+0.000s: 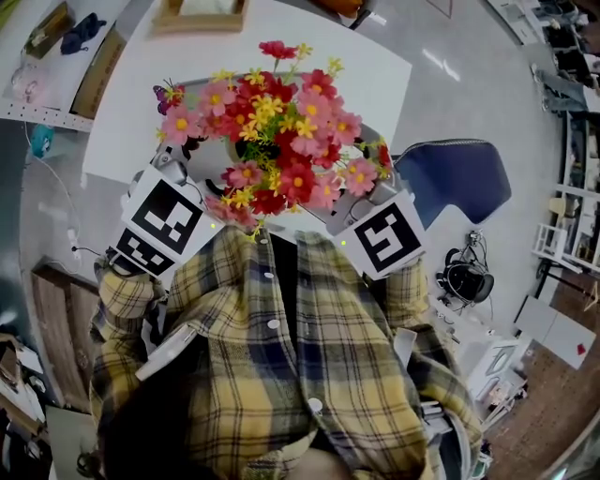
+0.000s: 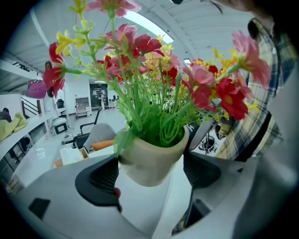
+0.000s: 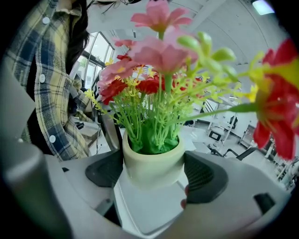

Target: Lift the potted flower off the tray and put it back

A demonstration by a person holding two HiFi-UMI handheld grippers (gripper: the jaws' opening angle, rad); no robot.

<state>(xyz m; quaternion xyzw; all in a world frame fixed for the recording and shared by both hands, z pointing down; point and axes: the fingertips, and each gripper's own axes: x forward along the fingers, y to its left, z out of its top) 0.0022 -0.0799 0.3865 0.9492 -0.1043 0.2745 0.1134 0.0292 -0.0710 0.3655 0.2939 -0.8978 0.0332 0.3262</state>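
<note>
A bunch of pink, red and yellow flowers point(image 1: 277, 131) fills the middle of the head view, close to my chest. Its cream pot point(image 2: 152, 161) is hidden there. The left gripper point(image 2: 152, 172) has the pot, tilted, between its dark pads, which press on its sides. From the other side the right gripper point(image 3: 154, 175) is shut on the same pot point(image 3: 153, 161), here upright. A pale tray point(image 3: 149, 205) lies under the pot; I cannot tell whether the base touches it. Both marker cubes point(image 1: 161, 225) point(image 1: 384, 239) flank the flowers.
The white table point(image 1: 141, 84) stretches away behind the flowers, with a wooden box point(image 1: 199, 14) at its far edge. A blue chair point(image 1: 455, 173) stands to the right, and a shelf with clutter point(image 1: 56, 66) runs along the left. My plaid shirt point(image 1: 281, 356) fills the foreground.
</note>
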